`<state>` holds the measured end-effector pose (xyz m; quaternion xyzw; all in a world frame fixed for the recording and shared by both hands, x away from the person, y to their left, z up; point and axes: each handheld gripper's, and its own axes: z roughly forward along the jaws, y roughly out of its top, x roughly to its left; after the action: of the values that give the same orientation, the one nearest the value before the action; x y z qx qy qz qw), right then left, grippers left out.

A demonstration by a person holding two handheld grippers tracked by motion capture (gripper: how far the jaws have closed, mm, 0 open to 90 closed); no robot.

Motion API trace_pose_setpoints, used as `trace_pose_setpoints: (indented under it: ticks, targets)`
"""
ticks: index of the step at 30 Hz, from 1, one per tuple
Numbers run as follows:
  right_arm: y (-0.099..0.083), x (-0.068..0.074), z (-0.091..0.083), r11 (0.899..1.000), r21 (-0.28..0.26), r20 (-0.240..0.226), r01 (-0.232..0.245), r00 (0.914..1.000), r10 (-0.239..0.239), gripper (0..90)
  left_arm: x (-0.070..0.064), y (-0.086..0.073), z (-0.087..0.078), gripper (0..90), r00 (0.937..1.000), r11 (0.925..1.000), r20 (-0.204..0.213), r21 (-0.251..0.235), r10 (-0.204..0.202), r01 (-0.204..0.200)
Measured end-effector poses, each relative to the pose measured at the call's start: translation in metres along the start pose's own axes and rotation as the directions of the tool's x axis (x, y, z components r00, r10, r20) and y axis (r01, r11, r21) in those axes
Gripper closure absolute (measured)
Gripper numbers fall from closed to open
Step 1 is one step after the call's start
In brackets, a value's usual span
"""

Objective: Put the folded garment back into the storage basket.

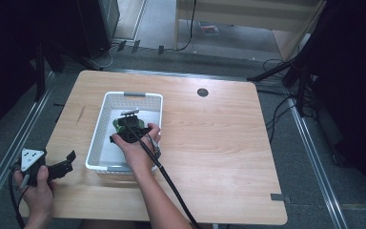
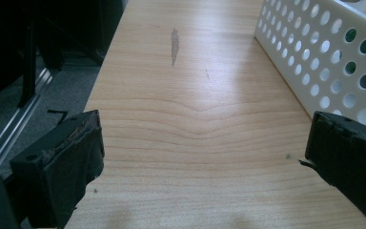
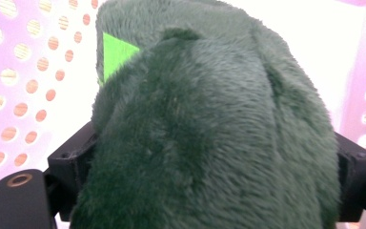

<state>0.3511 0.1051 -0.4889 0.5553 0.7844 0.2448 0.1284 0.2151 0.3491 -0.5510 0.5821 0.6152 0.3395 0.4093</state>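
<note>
The green plush toy [image 3: 209, 129] is gripped between the jaws of the right claw [image 1: 132, 128] inside the white basket [image 1: 106, 102] on the table [image 1: 219, 143]; it seems it is not yet lifted out. The left claw [image 2: 200, 157] is held wide open over the table beside the basket, and nothing is held by it.

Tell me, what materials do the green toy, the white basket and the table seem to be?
Green toy: soft plush, its short fuzzy pile visible. White basket: probably glossy moulded plastic, with punched round holes. Table: wood or wood-look laminate, with visible grain lines.
</note>
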Motion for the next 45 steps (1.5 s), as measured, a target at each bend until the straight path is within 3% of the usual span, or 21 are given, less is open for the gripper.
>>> trace_pose_setpoints:
  ticks: [6, 7, 8, 9, 13, 23, 33, 36, 45]
  targets:
    - [0.000, -0.001, -0.002, 1.000, 0.008, -0.019, 0.004, 0.9998, -0.004, 12.2, 0.000, 0.000, 0.000, 0.4, 1.0000, 1.0000, -0.001, -0.001, 0.001, -0.001]
    - [0.001, -0.002, -0.004, 1.000, 0.005, -0.045, 0.006, 0.9990, -0.006, 4.1, 0.000, 0.000, 0.000, 0.4, 1.0000, 1.0000, -0.001, -0.001, 0.001, -0.001]
    - [0.001, -0.002, -0.004, 1.000, 0.005, -0.045, 0.006, 0.9990, -0.006, 4.1, 0.000, 0.000, 0.000, 0.4, 1.0000, 1.0000, 0.000, 0.000, 0.001, -0.001]
    - [0.002, -0.003, -0.007, 1.000, 0.003, -0.080, 0.003, 0.9968, -0.003, 0.0, 0.000, 0.000, 0.000, 0.4, 1.0000, 1.0000, 0.000, 0.000, 0.001, -0.001]
    - [0.002, -0.005, -0.015, 1.000, -0.031, -0.123, -0.005, 0.9924, 0.001, 0.0, 0.000, 0.000, 0.000, 0.4, 1.0000, 1.0000, 0.000, -0.001, 0.001, -0.001]
    - [0.003, -0.016, -0.043, 0.991, -0.134, -0.172, 0.000, 0.9849, -0.024, 0.0, 0.000, 0.000, 0.000, 0.4, 1.0000, 1.0000, 0.000, -0.001, 0.001, -0.001]
    - [0.000, -0.031, -0.065, 0.976, -0.218, -0.149, 0.005, 0.9882, -0.038, 0.0, 0.000, 0.000, 0.000, 0.4, 1.0000, 1.0000, -0.001, -0.001, 0.002, -0.002]
    - [-0.003, -0.042, -0.074, 0.963, -0.270, -0.138, -0.007, 0.9900, -0.031, 0.0, 0.000, 0.000, 0.000, 0.4, 1.0000, 1.0000, -0.001, 0.000, 0.002, -0.002]
    - [-0.009, -0.072, -0.089, 0.939, -0.340, -0.112, -0.050, 0.9936, 0.012, 0.0, 0.000, 0.000, 0.000, 0.4, 1.0000, 1.0000, -0.001, -0.001, 0.006, -0.006]
